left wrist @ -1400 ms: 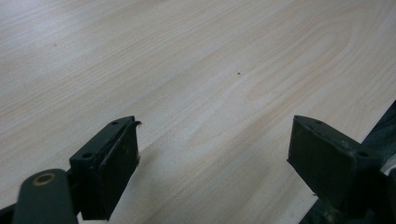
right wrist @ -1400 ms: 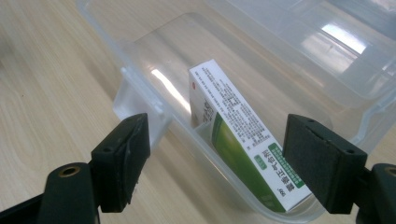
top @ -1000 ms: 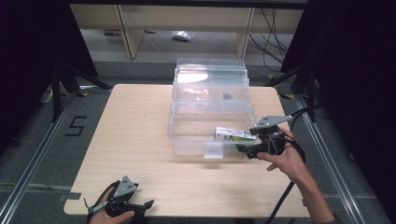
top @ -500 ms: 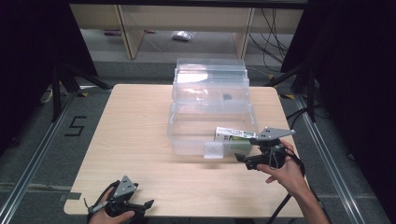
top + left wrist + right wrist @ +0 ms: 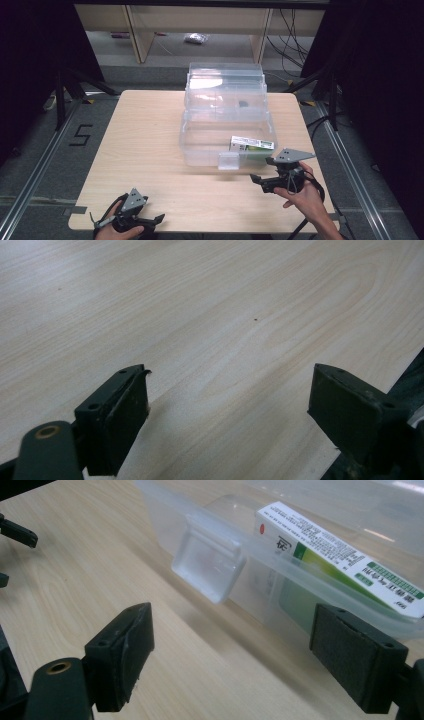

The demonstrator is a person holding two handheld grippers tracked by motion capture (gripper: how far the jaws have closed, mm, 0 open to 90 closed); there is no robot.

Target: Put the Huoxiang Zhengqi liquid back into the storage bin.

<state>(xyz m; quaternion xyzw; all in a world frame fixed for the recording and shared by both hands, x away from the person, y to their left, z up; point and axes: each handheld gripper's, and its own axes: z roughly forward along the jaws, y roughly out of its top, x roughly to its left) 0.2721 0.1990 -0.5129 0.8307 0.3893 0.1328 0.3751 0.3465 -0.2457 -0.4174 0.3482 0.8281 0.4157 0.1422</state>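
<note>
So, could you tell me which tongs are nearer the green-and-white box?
Right. The right tongs sit just in front of the box; the left tongs rest at the table's near-left edge.

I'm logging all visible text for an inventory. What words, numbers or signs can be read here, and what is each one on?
"5": dark numeral on the floor left of the table.
Small box in the clear plastic bin: a red dot, green bands and rows of print, too small and blurred to read.
Right gripper and left gripper: no lettering.
</note>
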